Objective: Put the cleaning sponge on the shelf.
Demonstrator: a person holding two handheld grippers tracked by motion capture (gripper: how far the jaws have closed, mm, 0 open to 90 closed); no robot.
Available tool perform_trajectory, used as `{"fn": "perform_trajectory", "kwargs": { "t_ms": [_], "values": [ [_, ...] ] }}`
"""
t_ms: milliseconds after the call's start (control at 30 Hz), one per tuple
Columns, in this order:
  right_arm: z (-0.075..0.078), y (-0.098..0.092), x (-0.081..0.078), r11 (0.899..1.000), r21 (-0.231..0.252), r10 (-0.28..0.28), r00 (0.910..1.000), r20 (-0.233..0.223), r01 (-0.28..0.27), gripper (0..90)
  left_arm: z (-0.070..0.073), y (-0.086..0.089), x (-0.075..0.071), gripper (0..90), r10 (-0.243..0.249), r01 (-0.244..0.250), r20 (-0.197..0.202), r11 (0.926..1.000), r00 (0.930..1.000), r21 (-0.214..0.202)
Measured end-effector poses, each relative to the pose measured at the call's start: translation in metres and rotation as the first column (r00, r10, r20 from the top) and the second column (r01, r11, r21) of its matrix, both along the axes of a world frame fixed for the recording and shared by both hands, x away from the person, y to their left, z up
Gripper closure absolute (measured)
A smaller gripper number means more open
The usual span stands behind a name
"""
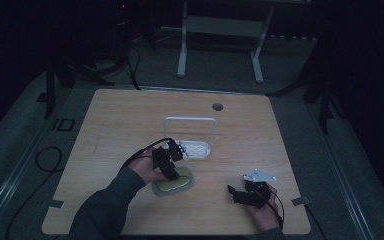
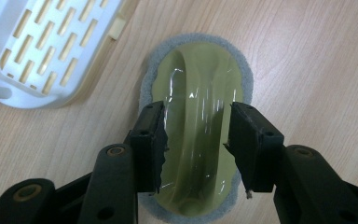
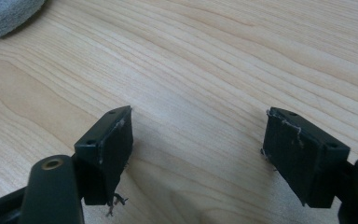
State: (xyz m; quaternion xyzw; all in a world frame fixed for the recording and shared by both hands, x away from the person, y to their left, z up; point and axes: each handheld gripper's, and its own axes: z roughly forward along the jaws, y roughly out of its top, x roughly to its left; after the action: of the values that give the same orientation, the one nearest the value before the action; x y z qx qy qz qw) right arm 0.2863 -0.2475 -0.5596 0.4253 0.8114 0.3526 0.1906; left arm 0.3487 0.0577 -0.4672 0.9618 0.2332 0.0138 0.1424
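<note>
Scrubber lies flat on table, grey pad down, handle up, just beside white rack. Left gripper straddles handle, jaws wide, not pressing. Right gripper wide, empty, parked well apart.

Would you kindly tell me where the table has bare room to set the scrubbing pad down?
The far edge beyond the white rack is bare, as are the left side and the near strip between the two hands. It is crowded mid-table, where the left claw straddles the scrubbing pad beside the rack. The right claw hovers over bare wood.
</note>
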Motion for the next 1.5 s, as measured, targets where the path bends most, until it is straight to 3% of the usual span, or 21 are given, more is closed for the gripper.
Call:
{"fn": "perform_trajectory", "kwargs": {
  "t_ms": [467,833,1500],
  "values": [
    [0.000,0.000,0.000,1.000,0.000,0.000,1.0000,-0.001,0.000,23.7,-0.002,-0.010,0.004,62.3,-0.036,0.038,-0.036,0.9974,0.9987,0.062],
    [0.000,0.000,0.000,1.000,0.000,-0.001,1.0000,-0.001,0.001,23.7,-0.001,-0.017,0.008,62.8,-0.080,0.089,-0.079,0.9884,0.9937,0.123],
    [0.000,0.000,0.000,1.000,0.001,-0.001,1.0000,-0.002,0.001,23.7,-0.006,-0.024,0.012,70.1,-0.097,0.117,-0.115,0.9777,0.9886,0.175]
  ]
}}
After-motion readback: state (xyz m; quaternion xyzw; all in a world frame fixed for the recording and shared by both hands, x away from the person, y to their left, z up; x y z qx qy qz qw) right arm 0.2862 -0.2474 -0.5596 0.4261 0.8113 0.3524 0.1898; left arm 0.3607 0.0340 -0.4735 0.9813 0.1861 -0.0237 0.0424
